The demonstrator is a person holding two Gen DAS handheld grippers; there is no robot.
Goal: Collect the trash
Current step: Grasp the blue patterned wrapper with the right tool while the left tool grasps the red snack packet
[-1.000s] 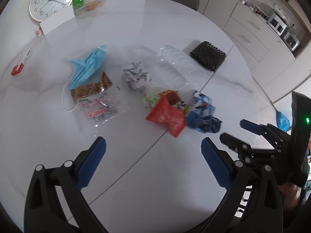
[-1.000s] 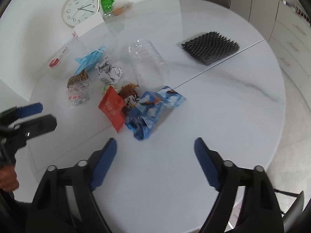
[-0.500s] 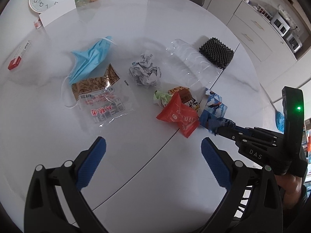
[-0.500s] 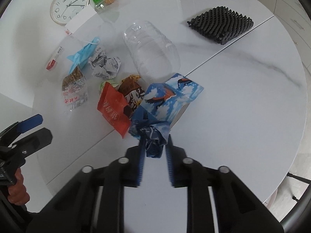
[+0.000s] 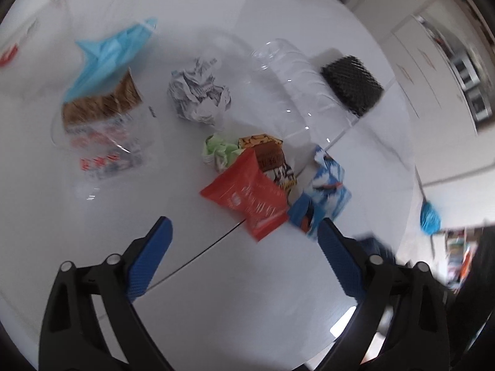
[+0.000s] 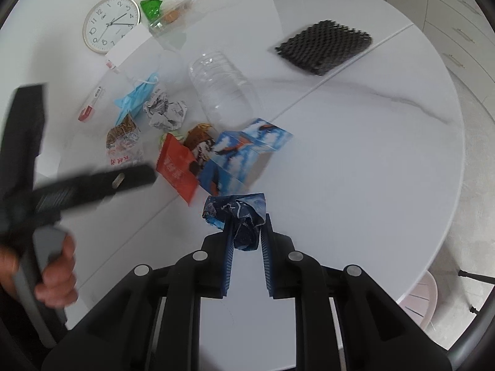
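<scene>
Trash lies in a heap on the white round table (image 6: 355,160). My right gripper (image 6: 246,227) is shut on a crumpled dark blue wrapper (image 6: 239,213) and holds it just off the heap. My left gripper (image 5: 244,232) is open and empty, its fingers either side of a red snack packet (image 5: 247,193), which also shows in the right wrist view (image 6: 176,167). Beside it lie a blue-and-white carton (image 5: 328,185), a brown wrapper (image 5: 272,157), a green wrapper (image 5: 219,151), a crumpled paper ball (image 5: 198,95), a clear plastic bottle (image 5: 294,74), a clear printed bag (image 5: 102,130) and a blue face mask (image 5: 108,55).
A black foam pad (image 6: 324,46) lies at the far right of the table. A wall clock (image 6: 111,24), a white card and a green-topped packet (image 6: 161,12) sit at the far edge. A small red-and-white box (image 6: 91,105) lies left of the mask.
My right gripper has closed on the dark blue wrapper and pulled it back from the heap. My left gripper has moved closer over the red packet, staying open.
</scene>
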